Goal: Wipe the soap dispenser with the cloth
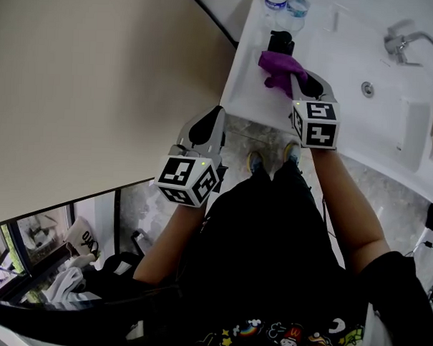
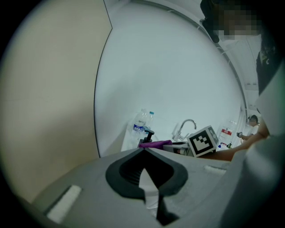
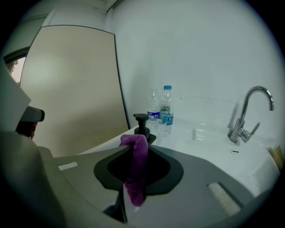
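A black soap dispenser [image 1: 281, 42] stands near the left end of the white sink counter [image 1: 348, 117]. My right gripper [image 1: 298, 77] is shut on a purple cloth [image 1: 280, 68], which it holds just in front of the dispenser and touching or nearly touching it. In the right gripper view the cloth [image 3: 138, 164] hangs from the closed jaws, with the dispenser's pump head [image 3: 142, 121] right behind it. My left gripper [image 1: 218, 113] hovers shut and empty off the counter's left corner. From the left gripper view, the dispenser [image 2: 148, 133] and cloth [image 2: 154, 144] lie ahead.
Two water bottles [image 1: 287, 2] stand behind the dispenser against the wall. A chrome faucet [image 1: 415, 42] and a basin drain [image 1: 367, 88] lie to the right. A beige wall panel [image 1: 98, 92] bounds the left side. The person's feet are on the marble floor [image 1: 247, 138] below the counter.
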